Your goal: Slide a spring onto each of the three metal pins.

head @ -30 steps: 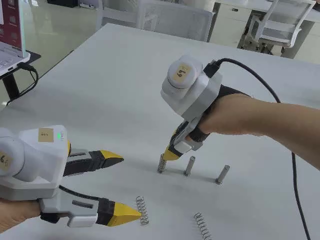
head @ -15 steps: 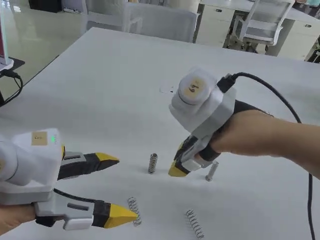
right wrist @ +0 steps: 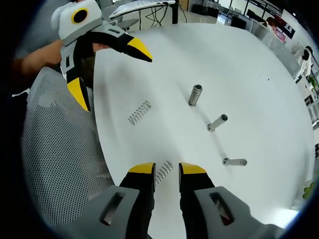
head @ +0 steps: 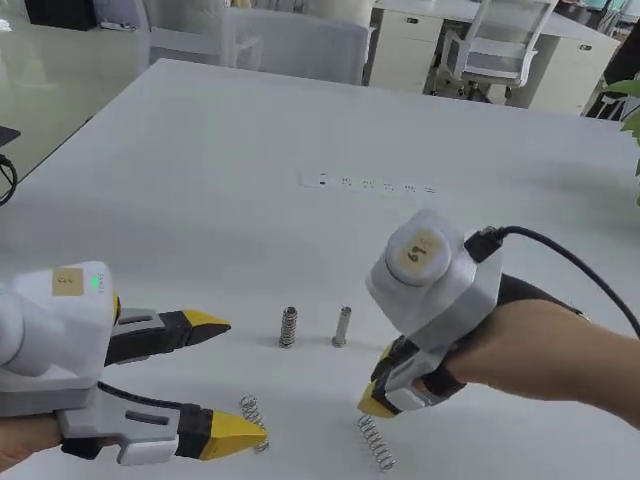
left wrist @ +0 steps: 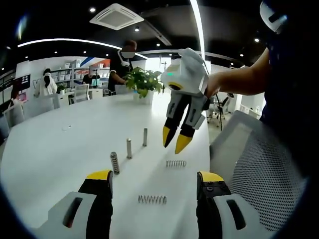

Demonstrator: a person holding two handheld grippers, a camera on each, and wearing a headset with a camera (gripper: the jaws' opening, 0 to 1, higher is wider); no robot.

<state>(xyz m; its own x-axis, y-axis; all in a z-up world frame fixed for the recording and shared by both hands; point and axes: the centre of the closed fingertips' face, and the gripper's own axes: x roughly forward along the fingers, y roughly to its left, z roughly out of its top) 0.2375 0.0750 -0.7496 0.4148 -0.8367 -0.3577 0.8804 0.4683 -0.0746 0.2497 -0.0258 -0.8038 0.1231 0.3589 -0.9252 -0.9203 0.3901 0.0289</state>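
Note:
One metal pin (head: 288, 327) stands on the white table with a spring around it. A bare pin (head: 342, 327) stands just right of it. The right gripper view has the sprung pin (right wrist: 195, 95) and two bare pins (right wrist: 217, 122) (right wrist: 234, 162). My right gripper (head: 375, 400) hovers open, jaws narrowly apart, right above a loose spring (head: 375, 443) (right wrist: 163, 172) lying on the table. My left gripper (head: 228, 378) is wide open at the near left, and a second loose spring (head: 250, 410) (left wrist: 152, 199) lies by its lower fingertip.
A row of small sockets (head: 365, 184) is set into the table (head: 250, 200) farther back. Office chairs (head: 300, 40) stand at the far edge, and a mesh chair (right wrist: 60, 149) at the near edge. A potted plant (left wrist: 142, 79) and people are in the background.
My right gripper has drawn back from the first pin, leaving the spring on it, and come down over the near loose spring. The head camera has shifted; my left gripper has barely moved.

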